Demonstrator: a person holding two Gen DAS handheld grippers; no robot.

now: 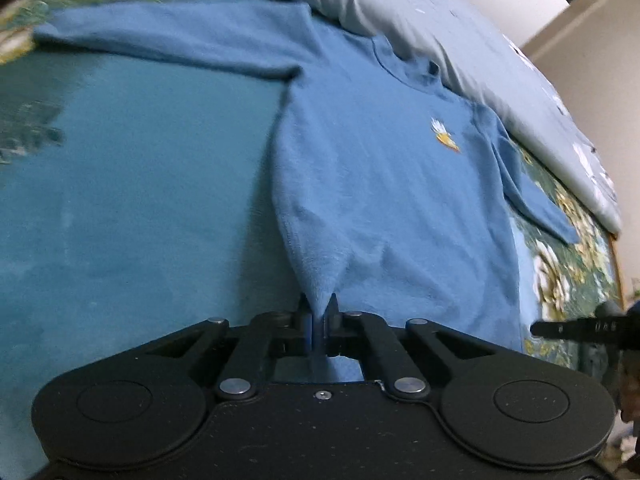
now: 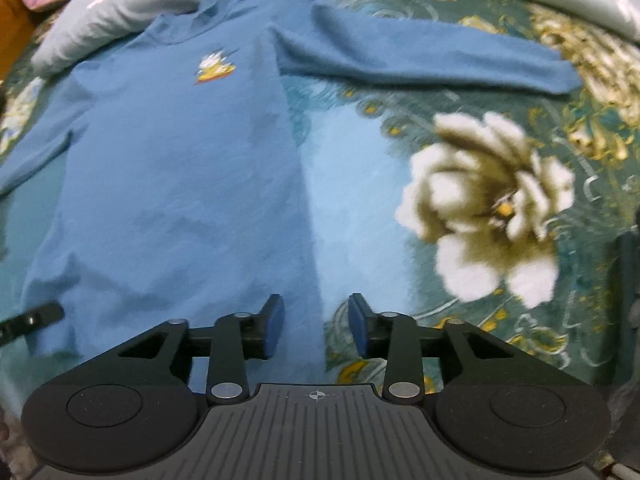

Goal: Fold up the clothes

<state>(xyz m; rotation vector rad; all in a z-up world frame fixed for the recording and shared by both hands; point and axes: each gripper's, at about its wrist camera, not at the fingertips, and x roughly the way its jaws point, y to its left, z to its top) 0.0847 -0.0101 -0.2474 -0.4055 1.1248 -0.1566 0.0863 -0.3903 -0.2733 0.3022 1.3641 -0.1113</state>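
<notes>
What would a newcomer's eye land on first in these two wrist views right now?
First, the blue sweater spread flat on the floral bedspread, its small duck emblem on the chest and one sleeve stretched sideways. Next, the left gripper, jaws shut on a pinched-up peak of the sweater's hem. The right gripper hovers with jaws open over the opposite hem corner.

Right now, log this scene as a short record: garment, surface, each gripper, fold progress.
garment: blue long-sleeved sweater, spread front up, small duck emblem on chest
surface: floral bedspread, pale quilt bunched beyond the collar
left gripper: shut, hem corner pinched between its fingers
right gripper: open above the other hem corner, holding nothing
sleeves: both lie out to the sides
fold progress: none visible yet
</notes>
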